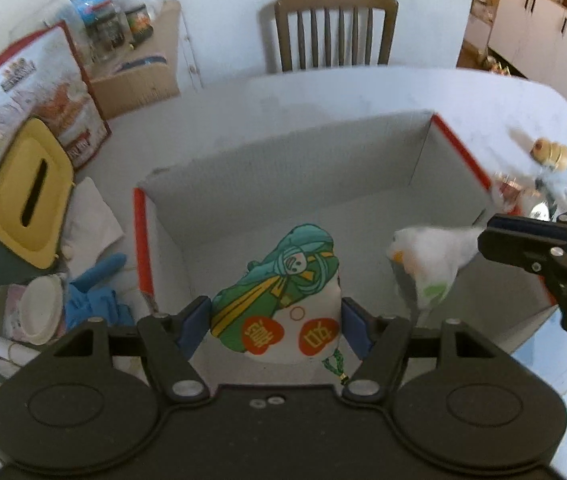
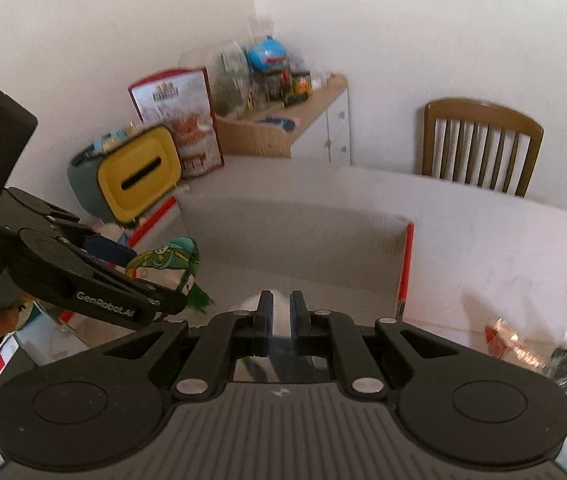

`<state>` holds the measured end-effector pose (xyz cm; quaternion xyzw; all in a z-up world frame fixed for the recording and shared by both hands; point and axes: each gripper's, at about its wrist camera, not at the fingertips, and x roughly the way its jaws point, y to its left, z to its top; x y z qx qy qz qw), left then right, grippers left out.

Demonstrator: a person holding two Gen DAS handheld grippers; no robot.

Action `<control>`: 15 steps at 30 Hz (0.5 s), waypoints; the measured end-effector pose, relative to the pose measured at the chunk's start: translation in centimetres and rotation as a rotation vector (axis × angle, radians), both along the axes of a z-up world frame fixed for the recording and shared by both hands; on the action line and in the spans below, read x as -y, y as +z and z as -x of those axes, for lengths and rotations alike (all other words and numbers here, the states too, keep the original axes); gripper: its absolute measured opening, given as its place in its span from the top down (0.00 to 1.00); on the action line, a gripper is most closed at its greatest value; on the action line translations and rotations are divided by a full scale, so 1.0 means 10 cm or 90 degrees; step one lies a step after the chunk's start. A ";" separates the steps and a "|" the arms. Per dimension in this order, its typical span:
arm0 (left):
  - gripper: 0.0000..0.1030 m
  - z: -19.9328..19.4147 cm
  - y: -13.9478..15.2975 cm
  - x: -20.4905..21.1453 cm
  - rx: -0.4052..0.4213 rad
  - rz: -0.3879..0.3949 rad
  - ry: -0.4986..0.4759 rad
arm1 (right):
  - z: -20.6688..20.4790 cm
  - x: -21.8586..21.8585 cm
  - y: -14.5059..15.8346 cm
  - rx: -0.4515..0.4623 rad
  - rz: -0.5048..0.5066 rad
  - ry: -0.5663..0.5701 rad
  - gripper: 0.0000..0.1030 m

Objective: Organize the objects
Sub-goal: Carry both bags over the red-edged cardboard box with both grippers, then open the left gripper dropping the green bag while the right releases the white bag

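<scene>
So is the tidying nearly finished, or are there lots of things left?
Not nearly. The cardboard box looks bare inside, so nothing seems put away yet. Two things are in hand above it: the left gripper holds a green cartoon pouch, and the right gripper pinches a white plush toy. Still out on the table: a small tan toy and a shiny wrapper.

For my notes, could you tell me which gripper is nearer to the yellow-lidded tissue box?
Left. The left gripper holds its pouch beside the tissue box; the right gripper is across the cardboard box.
</scene>
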<state>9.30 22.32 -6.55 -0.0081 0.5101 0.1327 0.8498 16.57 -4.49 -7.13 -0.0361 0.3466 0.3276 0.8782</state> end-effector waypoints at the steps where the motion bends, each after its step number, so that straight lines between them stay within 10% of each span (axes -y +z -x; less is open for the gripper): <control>1: 0.34 -0.02 -0.05 -0.01 -0.009 0.001 -0.003 | -0.01 -0.01 -0.02 -0.007 0.001 0.001 0.92; 15: 0.33 -0.19 -0.58 0.11 -0.106 0.020 -0.051 | 0.01 0.03 -0.16 -0.063 0.009 0.006 0.92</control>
